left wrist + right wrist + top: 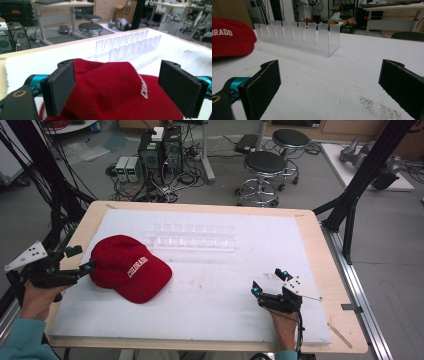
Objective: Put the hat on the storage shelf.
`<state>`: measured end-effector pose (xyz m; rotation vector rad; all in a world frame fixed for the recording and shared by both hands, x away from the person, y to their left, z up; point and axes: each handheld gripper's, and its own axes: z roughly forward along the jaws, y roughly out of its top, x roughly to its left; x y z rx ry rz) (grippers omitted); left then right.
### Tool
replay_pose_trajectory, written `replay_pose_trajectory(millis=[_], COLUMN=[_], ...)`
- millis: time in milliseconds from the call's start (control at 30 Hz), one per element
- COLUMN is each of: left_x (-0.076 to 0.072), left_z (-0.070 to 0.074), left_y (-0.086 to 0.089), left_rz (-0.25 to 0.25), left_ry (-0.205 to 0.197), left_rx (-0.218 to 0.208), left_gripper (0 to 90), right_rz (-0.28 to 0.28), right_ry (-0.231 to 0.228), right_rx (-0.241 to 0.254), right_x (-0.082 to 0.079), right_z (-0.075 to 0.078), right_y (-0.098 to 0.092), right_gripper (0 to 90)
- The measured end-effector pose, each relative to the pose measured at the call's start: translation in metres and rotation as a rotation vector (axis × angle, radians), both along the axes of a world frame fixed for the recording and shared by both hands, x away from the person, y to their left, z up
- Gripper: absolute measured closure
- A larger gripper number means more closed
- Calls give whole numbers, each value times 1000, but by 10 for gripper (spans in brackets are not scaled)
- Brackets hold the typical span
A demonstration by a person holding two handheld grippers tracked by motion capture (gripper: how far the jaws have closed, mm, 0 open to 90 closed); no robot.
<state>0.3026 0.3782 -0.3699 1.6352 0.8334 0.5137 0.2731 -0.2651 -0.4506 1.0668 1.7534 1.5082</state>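
Item under inspection: red baseball cap [129, 268] with white lettering, lying crown up on the white foam sheet [210, 295] that covers the surface, at its left-centre; the brim points toward the near right.
Left hand-held gripper [83, 260]: at the left edge of the surface, jaws released and spread; in the left gripper view [123, 90] the two black pads stand either side of the cap's crown, one at each flank. Contact cannot be confirmed; in the high view one tip sits at the cap's left rim.
Right hand-held gripper [270, 282]: near right of the sheet, well apart from the cap, jaws released and wide, nothing between them; in the right gripper view [329, 85] only bare sheet lies ahead.
Other fixture: clear slotted acrylic rack [192, 236], far centre of the sheet, just beyond the cap, apart from it.
Handling judgement: cap appears light and soft; the cloth crown would likely collapse under a pinch, so a hold there may bunch fabric. The brim looks stiffer and gives a firmer edge to clamp.
Suggested hold: the brim edge, or the crown's rear rim nearest the left hand-held gripper.
Risk: the cap may slide on the sheet if pushed before the jaws close.
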Motion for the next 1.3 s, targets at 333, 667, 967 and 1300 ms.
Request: replay_pose_trajectory(millis=[333, 667, 967, 1300], left_x=[32, 57, 69, 76], left_z=[13, -1, -13, -24], left_y=[20, 26, 21, 8], left_rz=[-64, -124, -100, -147], left_ry=[110, 220, 301, 384], left_rx=[11, 70, 110, 157], left_gripper=[133, 158, 154, 152], right_rz=[-1, -4, -5, -4], right_ry=[2, 1, 3, 5], right_rx=[2, 2, 1, 2], right_x=[0, -1, 0, 0], right_z=[0, 0, 0, 0], right_y=[0, 0, 0, 1], right_gripper=[29, 29, 29, 29])
